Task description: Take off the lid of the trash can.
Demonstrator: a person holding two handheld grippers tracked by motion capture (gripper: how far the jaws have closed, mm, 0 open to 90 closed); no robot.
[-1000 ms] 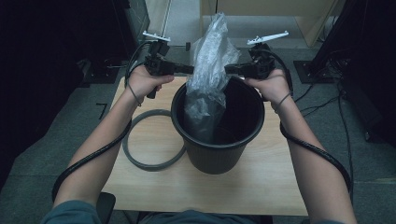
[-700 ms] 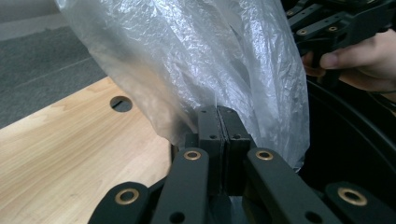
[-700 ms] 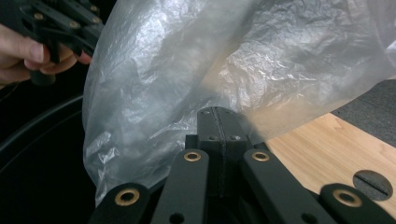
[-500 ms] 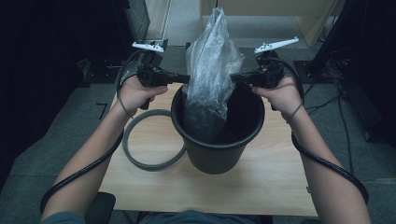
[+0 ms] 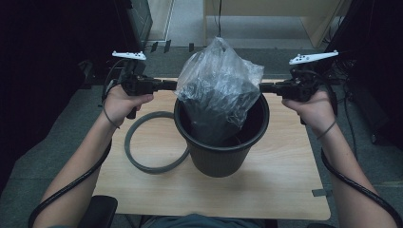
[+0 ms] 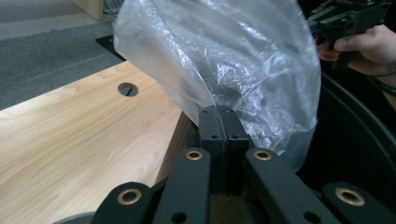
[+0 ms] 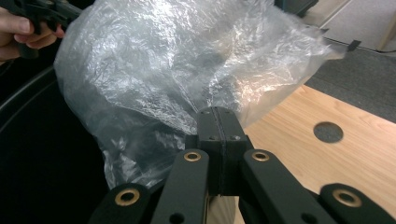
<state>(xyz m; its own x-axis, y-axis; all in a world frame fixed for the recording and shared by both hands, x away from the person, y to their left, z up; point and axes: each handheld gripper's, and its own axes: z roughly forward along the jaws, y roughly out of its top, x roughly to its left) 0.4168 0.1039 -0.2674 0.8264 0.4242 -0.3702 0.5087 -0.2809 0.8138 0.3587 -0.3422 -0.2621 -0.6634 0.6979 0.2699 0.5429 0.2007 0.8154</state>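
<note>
Now clear crinkled plastic bag (image 5: 219, 90) stretched wide above black bin (image 5: 221, 154).

Lower part of the plastic bag (image 5: 216, 97) sunk out of sight inside the black bin (image 5: 219, 154), contents unreadable through the crinkled film. Tips of the left tool (image 5: 175, 85) and right tool (image 5: 262, 87) buried in the film at centre frame. Far arc of the grey ring (image 5: 142, 164) tucked behind the bin. Both forearms cut off at the bottom edge. Upper left of the frame too dark to read.
</note>
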